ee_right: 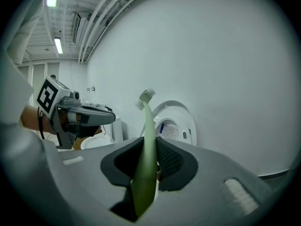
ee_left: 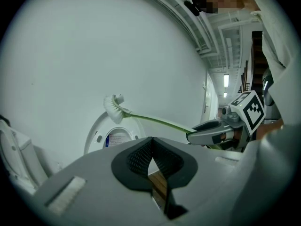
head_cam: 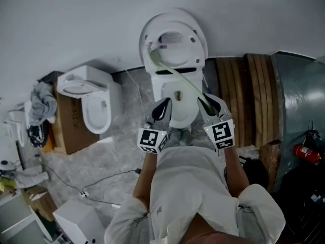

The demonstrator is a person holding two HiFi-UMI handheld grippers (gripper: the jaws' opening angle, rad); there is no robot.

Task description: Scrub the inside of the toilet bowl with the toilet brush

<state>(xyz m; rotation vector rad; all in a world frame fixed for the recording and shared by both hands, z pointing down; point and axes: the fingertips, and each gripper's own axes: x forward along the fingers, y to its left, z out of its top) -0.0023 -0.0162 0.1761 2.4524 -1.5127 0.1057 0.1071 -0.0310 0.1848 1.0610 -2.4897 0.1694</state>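
Though print blurs, a label (ee_right: 167,130) marks the toilet lid (ee_right: 182,111).

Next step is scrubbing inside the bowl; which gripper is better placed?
Right. The right gripper is shut on the toilet brush; the left gripper is shut on nothing. The brush head is up by the raised lid, not in the bowl.
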